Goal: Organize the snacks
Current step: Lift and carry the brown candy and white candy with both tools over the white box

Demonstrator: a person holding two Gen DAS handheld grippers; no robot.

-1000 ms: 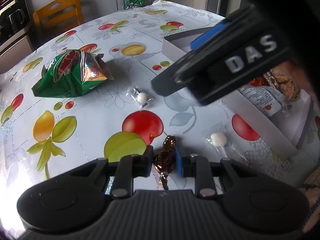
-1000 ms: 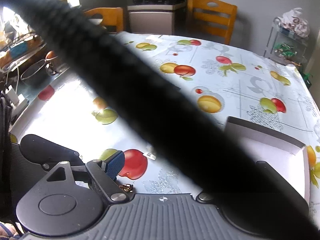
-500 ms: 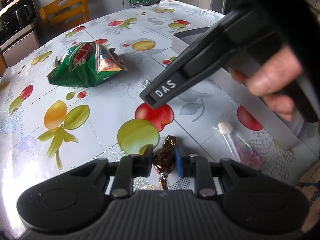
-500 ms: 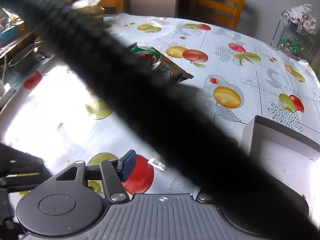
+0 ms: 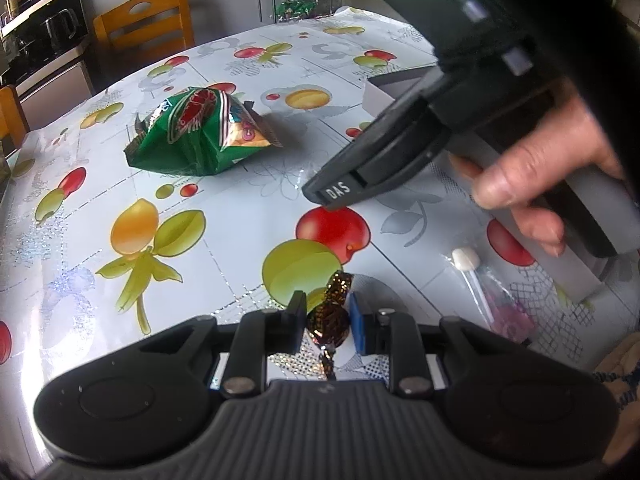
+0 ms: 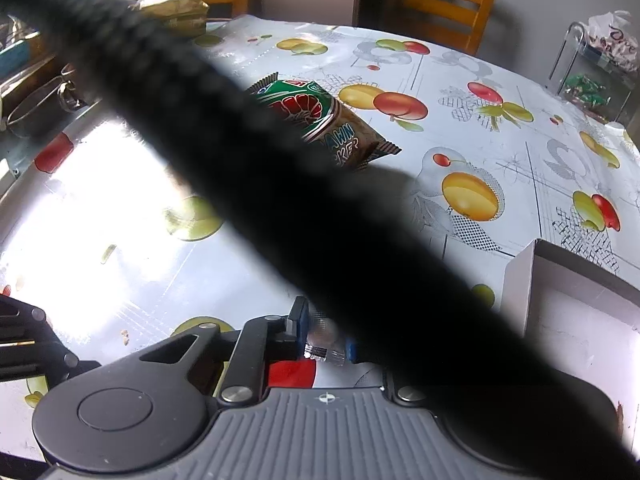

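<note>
My left gripper [image 5: 327, 320] pinches a brown foil-wrapped candy [image 5: 330, 317] just above the fruit-printed plastic tablecloth [image 5: 100, 184]. My right gripper [image 6: 325, 338] has just closed its jaws on a small clear-wrapped candy [image 6: 325, 347] low over the red printed fruit; a thick black blurred cable [image 6: 248, 152] crosses that view. The green crinkled prawn cracker bag [image 5: 200, 136] lies well apart, with open cloth around it. The white cardboard box [image 6: 568, 300] stands at my right, its near wall close to the right gripper. A white lollipop in clear wrap [image 5: 474, 276] lies beside that box wall
</note>
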